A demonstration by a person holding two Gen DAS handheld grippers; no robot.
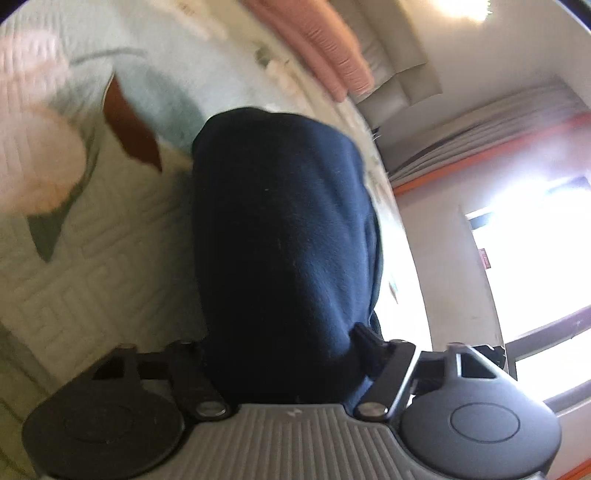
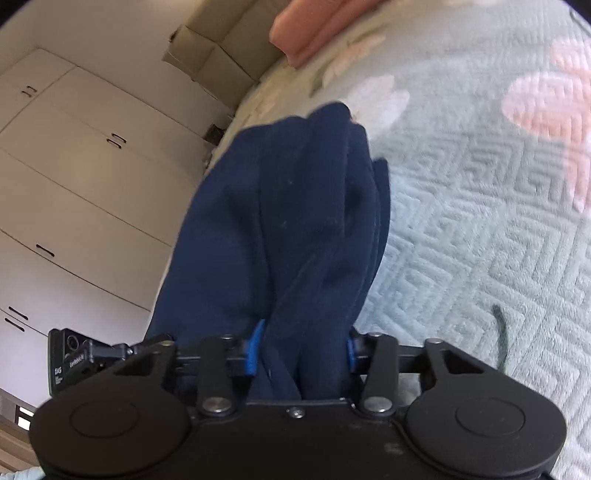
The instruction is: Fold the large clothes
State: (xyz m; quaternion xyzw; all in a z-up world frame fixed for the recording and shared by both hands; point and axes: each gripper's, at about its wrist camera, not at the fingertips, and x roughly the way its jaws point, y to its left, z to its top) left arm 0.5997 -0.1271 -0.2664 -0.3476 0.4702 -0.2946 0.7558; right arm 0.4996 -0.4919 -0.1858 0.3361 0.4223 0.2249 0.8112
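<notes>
A dark navy garment [image 1: 284, 240] hangs bunched from my left gripper [image 1: 284, 354], which is shut on it; the cloth hides the fingertips. In the right wrist view the same navy garment [image 2: 295, 229] falls in folds from my right gripper [image 2: 301, 350], shut on it, with a blue pad [image 2: 253, 350] showing at the cloth's edge. Both grippers hold the garment lifted above the pale green quilted bedspread [image 2: 480, 240].
A folded pink cloth [image 1: 325, 48] lies at the far side of the bed; it also shows in the right wrist view [image 2: 314, 33]. Cardboard boxes [image 2: 210, 55] and white cupboards [image 2: 74, 177] stand beyond the bed. A bright window [image 1: 535, 277] is to the right.
</notes>
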